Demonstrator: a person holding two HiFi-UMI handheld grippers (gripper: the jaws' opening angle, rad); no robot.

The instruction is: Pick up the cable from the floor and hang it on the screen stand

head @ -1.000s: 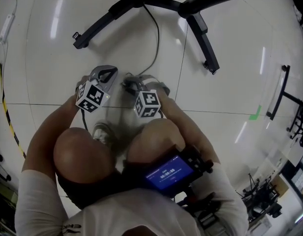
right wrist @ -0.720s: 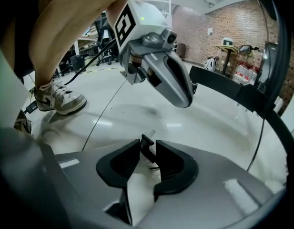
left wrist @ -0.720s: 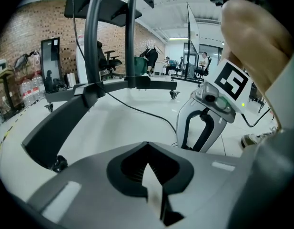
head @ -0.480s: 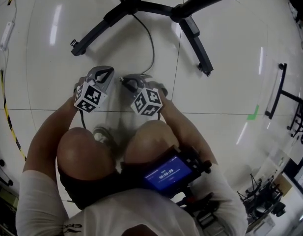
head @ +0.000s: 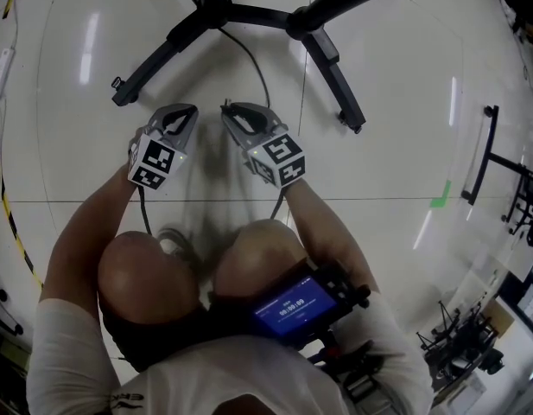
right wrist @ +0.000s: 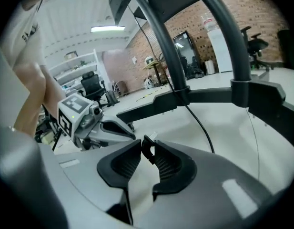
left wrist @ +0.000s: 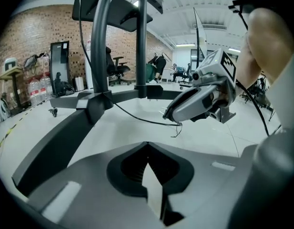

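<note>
A thin black cable (head: 259, 69) runs across the white floor from the hub of the black screen stand (head: 216, 11) to my right gripper (head: 225, 111). The right gripper's jaws have just been closing, and in the right gripper view they pinch the cable's black end (right wrist: 147, 150) between the pads. The cable (right wrist: 200, 124) trails from there to the stand's post (right wrist: 171, 51). My left gripper (head: 190, 111) hovers beside it, shut with nothing in it (left wrist: 147, 148). The left gripper view shows the right gripper (left wrist: 168, 116) holding the cable (left wrist: 137, 119) off the floor.
The stand's legs (head: 149, 63) (head: 333, 69) spread over the floor just ahead. A white power strip (head: 2, 72) and yellow-black tape (head: 10, 223) lie at the left. Another black frame (head: 480, 162) stands at the right. My knees (head: 149, 275) are below the grippers.
Both grippers moved up the picture toward the stand, the right one farther. The right gripper rolled, closed on the cable's end and lifted it off the floor.
</note>
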